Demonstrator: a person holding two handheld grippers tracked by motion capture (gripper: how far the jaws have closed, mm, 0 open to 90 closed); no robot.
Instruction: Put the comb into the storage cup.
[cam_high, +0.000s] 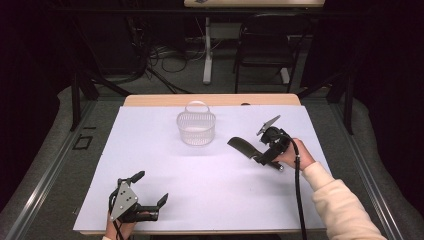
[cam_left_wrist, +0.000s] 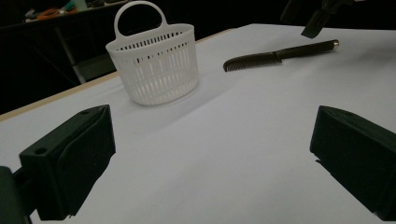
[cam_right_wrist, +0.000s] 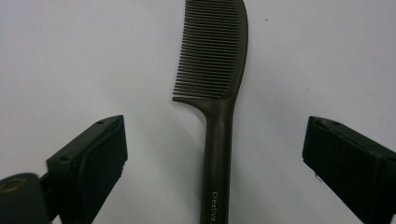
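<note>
High view first: the white paper-covered table (cam_high: 210, 200) takes up the middle of the frame. The right gripper (cam_high: 261, 156) sits right of center, held by a hand in a cream sleeve, tilted down over a dark comb (cam_high: 242, 146) that lies flat on the sheet with its toothed end pointing toward the upper left. A white slotted basket (cam_high: 196, 127) with a loop handle stands upright just above center, a bit apart from the comb. The left gripper (cam_high: 151, 187) is down in the lower left, jaws spread wide with nothing in them.

Left gripper view: the two black jaws sit far apart at the bottom corners, just bare table between them. The basket (cam_left_wrist: 153, 65) is upper left, the comb (cam_left_wrist: 275, 55) upper right, lying flat, with the other gripper's tip hanging just above its handle end at the top edge.

Right gripper view: the comb (cam_right_wrist: 218, 84) runs straight up the middle, teeth facing left, handle coming down between the jaws. The jaws stand wide on either side of the handle, pads clearly off it, so no grip there.
</note>
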